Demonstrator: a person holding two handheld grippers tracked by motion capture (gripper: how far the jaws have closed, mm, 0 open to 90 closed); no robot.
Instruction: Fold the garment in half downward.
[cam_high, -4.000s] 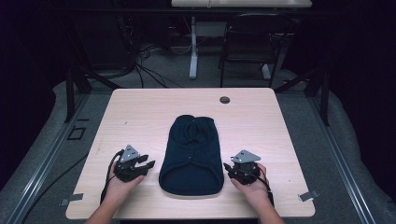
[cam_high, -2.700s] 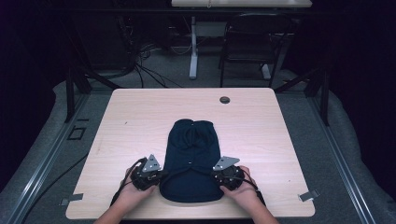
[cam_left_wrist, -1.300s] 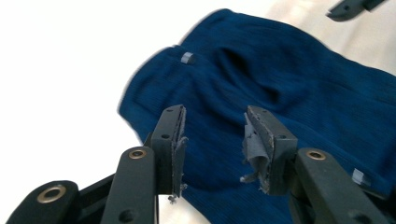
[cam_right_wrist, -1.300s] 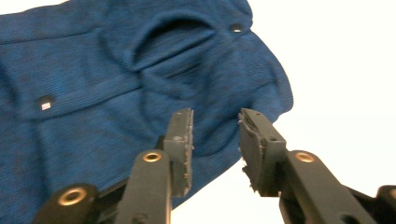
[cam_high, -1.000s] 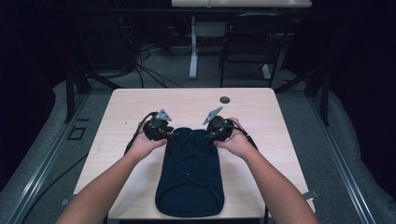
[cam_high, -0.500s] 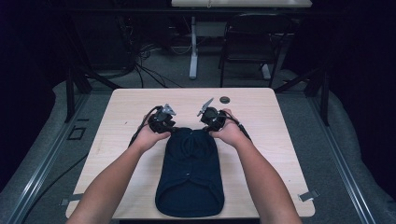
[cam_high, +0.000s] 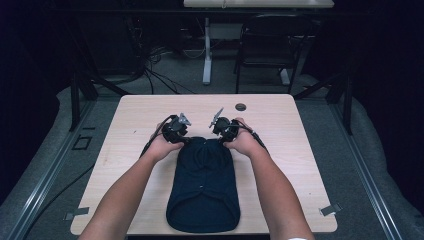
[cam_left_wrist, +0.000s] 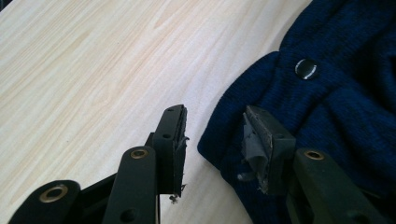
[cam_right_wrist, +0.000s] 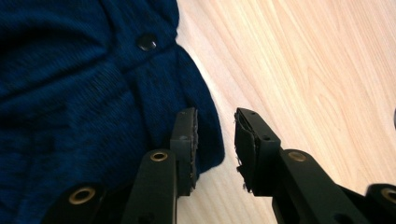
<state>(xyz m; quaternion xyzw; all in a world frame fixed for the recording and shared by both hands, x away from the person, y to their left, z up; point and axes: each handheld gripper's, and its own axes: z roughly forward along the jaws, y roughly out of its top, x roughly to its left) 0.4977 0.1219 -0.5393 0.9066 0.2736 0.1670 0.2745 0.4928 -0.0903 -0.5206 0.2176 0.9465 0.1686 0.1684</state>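
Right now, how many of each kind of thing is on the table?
Dark blue knitted garment: 1
Hand-held gripper: 2, the left hand-held gripper and the right hand-held gripper
Small round dark thing near the far edge: 1
Total: 4

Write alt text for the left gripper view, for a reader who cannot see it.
Two black tongs stand open over the edge of a dark navy knitted garment, one jaw above pale wooden table, the other above the fabric, with the garment's rounded corner between them, not pinched. A small black round snap button sits on the knit beyond.
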